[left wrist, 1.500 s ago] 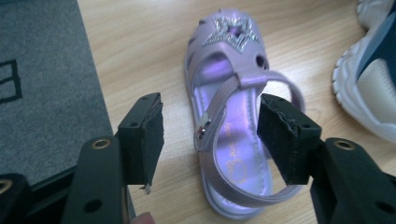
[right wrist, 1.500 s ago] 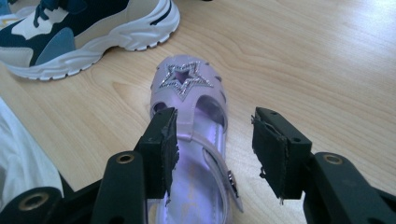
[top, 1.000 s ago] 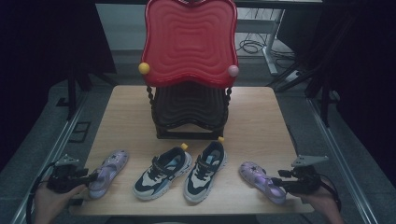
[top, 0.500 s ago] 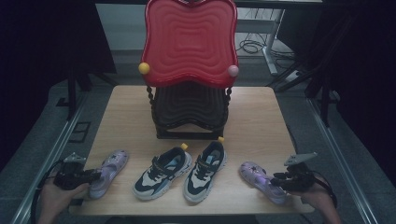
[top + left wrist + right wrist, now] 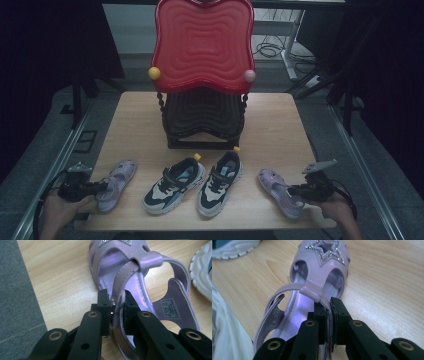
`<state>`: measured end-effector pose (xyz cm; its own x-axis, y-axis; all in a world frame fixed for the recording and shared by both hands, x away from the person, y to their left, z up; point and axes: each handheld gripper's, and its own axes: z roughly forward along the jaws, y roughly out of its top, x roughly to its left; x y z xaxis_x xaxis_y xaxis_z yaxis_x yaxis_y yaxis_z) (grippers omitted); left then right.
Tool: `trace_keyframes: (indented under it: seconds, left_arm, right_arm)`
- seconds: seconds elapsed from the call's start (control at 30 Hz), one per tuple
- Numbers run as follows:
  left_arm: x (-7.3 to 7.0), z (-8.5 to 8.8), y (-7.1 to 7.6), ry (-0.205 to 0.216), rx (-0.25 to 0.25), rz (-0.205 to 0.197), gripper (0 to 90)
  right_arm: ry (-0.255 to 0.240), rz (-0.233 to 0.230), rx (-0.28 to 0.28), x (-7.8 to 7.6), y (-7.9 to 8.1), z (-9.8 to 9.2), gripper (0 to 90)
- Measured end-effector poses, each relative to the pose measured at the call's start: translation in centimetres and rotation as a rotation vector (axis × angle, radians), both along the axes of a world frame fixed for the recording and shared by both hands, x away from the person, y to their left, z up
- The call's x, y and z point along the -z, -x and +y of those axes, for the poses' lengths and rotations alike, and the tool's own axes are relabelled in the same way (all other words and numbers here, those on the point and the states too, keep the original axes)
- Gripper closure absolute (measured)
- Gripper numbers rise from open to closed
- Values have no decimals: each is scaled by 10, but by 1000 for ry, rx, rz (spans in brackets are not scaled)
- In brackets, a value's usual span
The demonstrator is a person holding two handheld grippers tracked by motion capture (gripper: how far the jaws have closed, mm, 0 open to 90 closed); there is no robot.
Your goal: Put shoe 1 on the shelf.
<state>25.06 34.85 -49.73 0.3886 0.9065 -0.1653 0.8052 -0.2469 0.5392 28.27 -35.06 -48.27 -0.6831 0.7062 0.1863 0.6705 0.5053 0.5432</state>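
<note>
While the two sneakers point(image 5: 192, 182) lie side by side at the front middle of the table point(image 5: 135, 115), a purple sandal lies at each outer end of the row, and each hand grips the one nearest it. The left gripper point(image 5: 82, 189) has just been closing, and its jaws now pinch the side strap of the left sandal point(image 5: 117, 177) between them; the right gripper point(image 5: 305, 189) has closed likewise on the side strap of the right sandal point(image 5: 277, 187). Both sandals rest flat on the wood, near the front edge. The straps are probably chosen because they stand up from the sole and offer a thin edge that narrow jaws can clamp.

The high view gives the layout: the red-backed chair point(image 5: 202, 45) behind the shoes, and the pairs arranged symmetrically, though at that distance the contact at the jaws is hard to make out. The left gripper view settles it, showing the strap squeezed between the black pads point(image 5: 106, 306) and a label printed on the insole. The right gripper view adds the sparkling star point(image 5: 327, 251) on the toe and a sneaker sole at the upper left corner.
</note>
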Motion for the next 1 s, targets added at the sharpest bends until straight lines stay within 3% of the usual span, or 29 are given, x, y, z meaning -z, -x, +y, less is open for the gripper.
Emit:
trace_keyframes:
  seconds: [0.4,0.5,0.6,0.73,0.77,0.8,1.0]
  left_arm:
    - [-18,6,5,142,-28,-96,811]
    - [-22,6,6,200,-45,-139,809]
    - [-24,5,7,244,-53,-171,810]
    - [-29,0,5,266,-53,-204,811]
    - [-32,-2,3,290,-46,-214,811]
    - [-32,-2,3,290,-46,-214,811]
    - [-40,-10,-3,383,-32,-252,811]
  right_arm:
    - [-95,-63,58,-6,2,-9,844]
    - [-128,-75,74,-8,3,-11,845]
    - [-153,-116,87,-12,4,-11,844]
    - [-208,-147,106,-18,2,-11,845]
    - [-241,-164,108,-19,0,-10,845]
    - [-241,-164,108,-19,0,-10,845]
    - [-308,-191,130,-22,-7,-5,845]
